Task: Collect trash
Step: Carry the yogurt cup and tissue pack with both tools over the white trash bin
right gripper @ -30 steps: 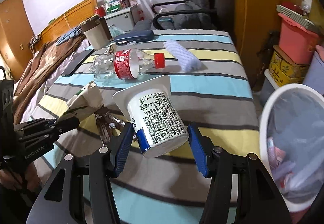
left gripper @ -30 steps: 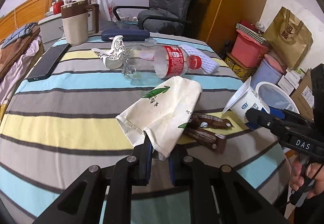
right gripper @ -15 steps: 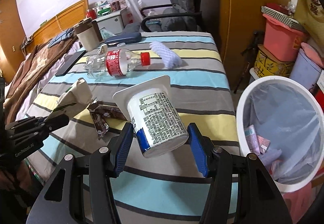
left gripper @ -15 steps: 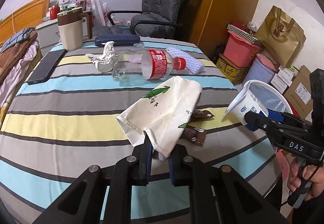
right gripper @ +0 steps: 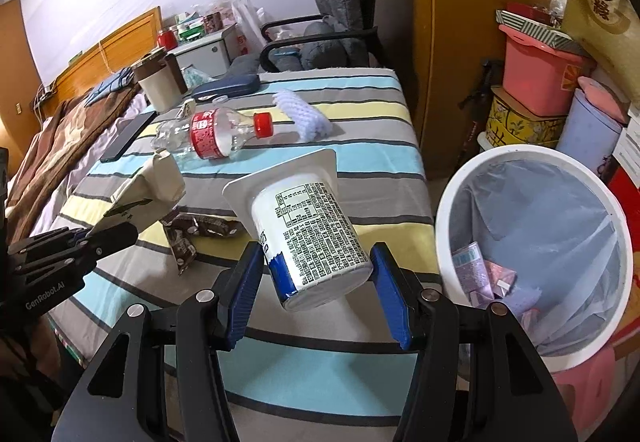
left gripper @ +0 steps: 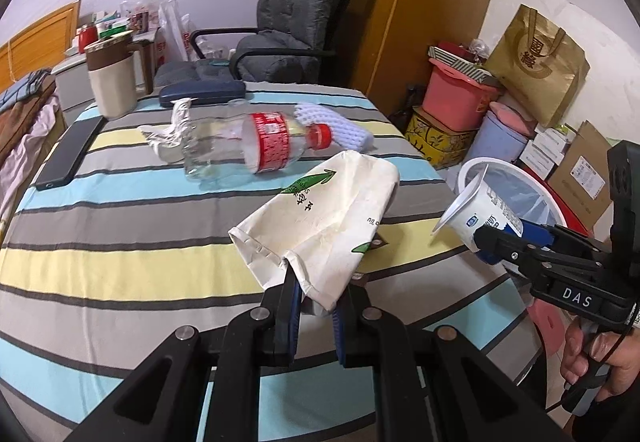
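Even indoor light, moderately bright, both views. Strong fisheye bending is seen at the edges, with black vignette in all corners. Soft shadows are cast under the bottle (left gripper: 256, 146) and carton (left gripper: 320, 226). Mild glare is noted on the wall at upper left. Focus is sharp throughout.
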